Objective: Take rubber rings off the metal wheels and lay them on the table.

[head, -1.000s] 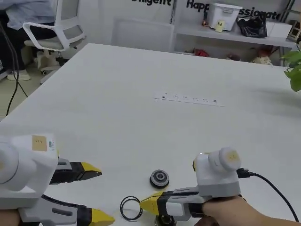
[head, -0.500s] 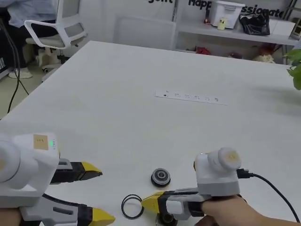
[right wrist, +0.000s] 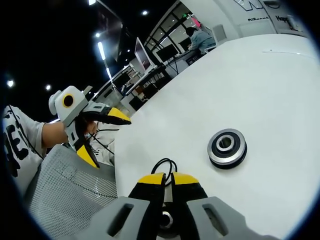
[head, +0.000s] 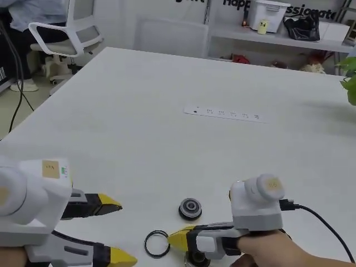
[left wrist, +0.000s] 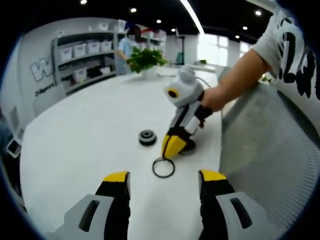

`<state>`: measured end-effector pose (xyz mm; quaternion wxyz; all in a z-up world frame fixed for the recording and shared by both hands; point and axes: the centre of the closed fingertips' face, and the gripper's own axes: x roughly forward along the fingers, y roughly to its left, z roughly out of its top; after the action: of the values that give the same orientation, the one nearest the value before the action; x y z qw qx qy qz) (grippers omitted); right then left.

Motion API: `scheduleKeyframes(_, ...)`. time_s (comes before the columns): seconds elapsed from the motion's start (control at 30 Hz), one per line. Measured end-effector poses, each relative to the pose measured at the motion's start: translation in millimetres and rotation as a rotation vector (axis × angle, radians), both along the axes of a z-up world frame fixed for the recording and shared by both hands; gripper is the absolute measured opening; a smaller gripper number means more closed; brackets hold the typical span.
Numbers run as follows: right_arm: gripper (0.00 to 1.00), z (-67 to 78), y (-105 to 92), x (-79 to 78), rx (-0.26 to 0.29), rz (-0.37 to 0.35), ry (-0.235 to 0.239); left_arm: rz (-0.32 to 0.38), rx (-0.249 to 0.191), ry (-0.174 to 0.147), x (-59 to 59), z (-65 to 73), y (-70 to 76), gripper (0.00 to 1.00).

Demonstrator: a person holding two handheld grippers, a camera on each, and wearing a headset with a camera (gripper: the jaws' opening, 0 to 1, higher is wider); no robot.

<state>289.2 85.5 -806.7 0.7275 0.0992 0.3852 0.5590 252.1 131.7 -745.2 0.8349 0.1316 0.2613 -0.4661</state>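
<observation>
A black rubber ring (head: 157,243) lies flat on the white table (head: 167,111) near its front edge. My right gripper (head: 177,238) is shut, and the ring's (right wrist: 165,164) near edge runs in between its yellow tips (right wrist: 165,178). Under that gripper sits a metal wheel (head: 197,258), mostly hidden. A second wheel (head: 190,208) with a black band rests just beyond, apart from both grippers. My left gripper (head: 118,230) hovers open to the left of the ring (left wrist: 163,167), its jaws wide and empty. In the left gripper view, the right gripper (left wrist: 172,146) touches the ring's far side.
A flush power strip (head: 225,115) sits in the tabletop further back. An office chair (head: 61,39) stands off the far left corner, shelves with a white box (head: 267,16) behind, and a plant (head: 349,78) at the right edge.
</observation>
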Motion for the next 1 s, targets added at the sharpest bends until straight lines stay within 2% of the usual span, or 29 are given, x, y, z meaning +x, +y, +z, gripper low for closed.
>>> scheduleKeyframes(0.33,0.07,3.2,-0.8,0.5,-0.004,0.003,-0.023,0.004,0.005,0.003,-0.8,0.0,1.6,0.56)
scheduleKeyframes(0.63,0.09,19.2,-6.7,0.6,0.011,0.021,-0.064,0.002,0.008,-0.003,4.7,2.7,-1.0,0.56)
scheduleKeyframes(1.0,0.12,34.0,-23.0,6.0,0.020,0.013,-0.116,0.000,0.007,-0.013,15.9,7.4,-5.3,0.55)
